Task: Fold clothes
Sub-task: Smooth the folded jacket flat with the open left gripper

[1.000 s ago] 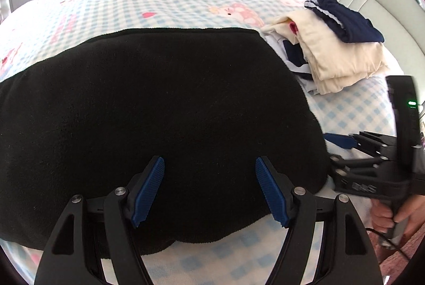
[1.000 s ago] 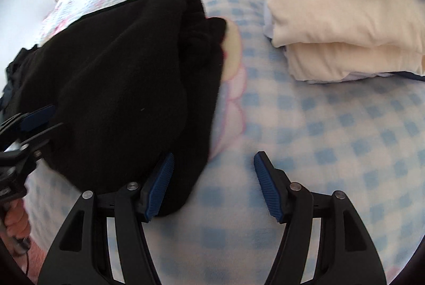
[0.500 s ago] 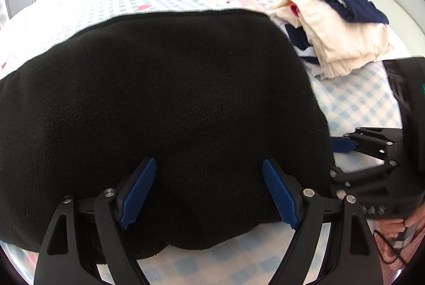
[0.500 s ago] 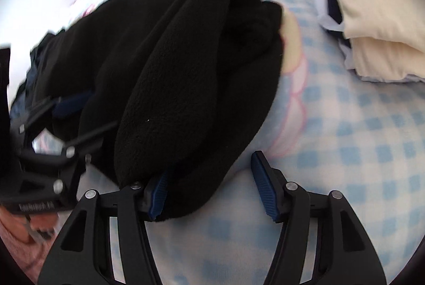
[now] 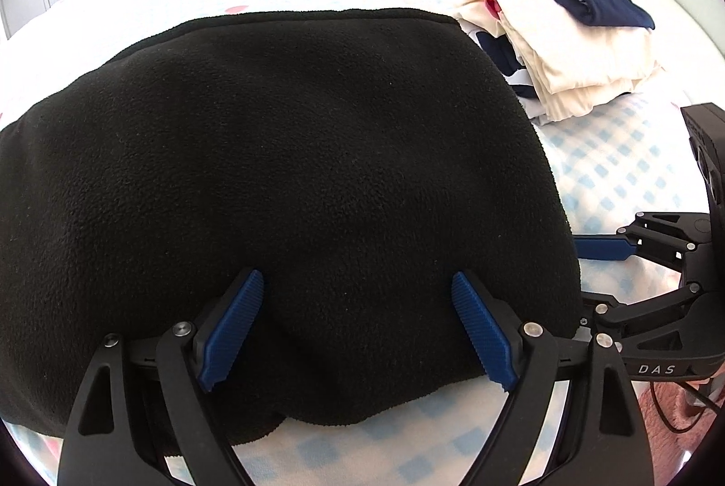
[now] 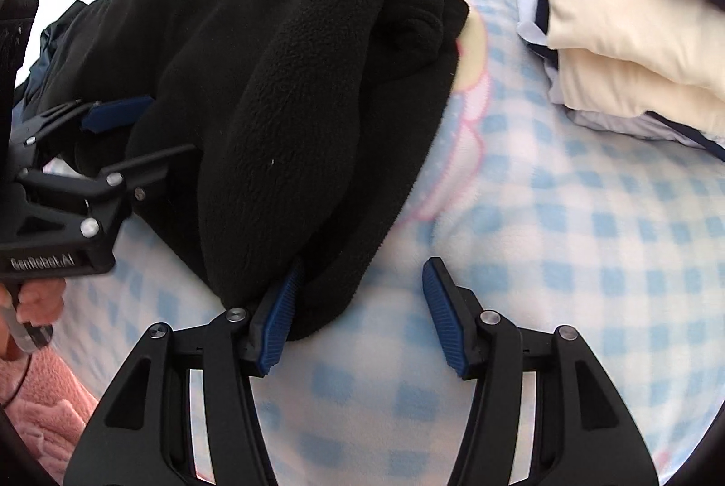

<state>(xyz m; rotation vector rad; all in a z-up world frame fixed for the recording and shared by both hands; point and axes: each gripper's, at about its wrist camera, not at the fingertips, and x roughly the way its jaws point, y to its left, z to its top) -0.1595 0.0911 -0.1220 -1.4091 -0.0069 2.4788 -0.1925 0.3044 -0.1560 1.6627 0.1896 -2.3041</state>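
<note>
Black fleece garment folded on the bed, both tools released

Black fleece garment (image 5: 281,187) lies folded in a thick bundle on the blue-checked blanket (image 6: 566,259) of the bed, straight ahead of the left tool (image 5: 358,327) and spreading wide past both of its blue pads. That tool's jaws have just been opening and stand wide over the near edge of the fleece, gripping nothing. The right tool (image 6: 358,314) sits at the bundle's corner: its jaws have just been closing, the left pad touches the fleece, the right pad stands apart over bare blanket, so no clamp yet. Beyond the right tool, up and to its right, a stack of folded cream and navy clothes (image 6: 625,24) rests apart from the fleece
</note>
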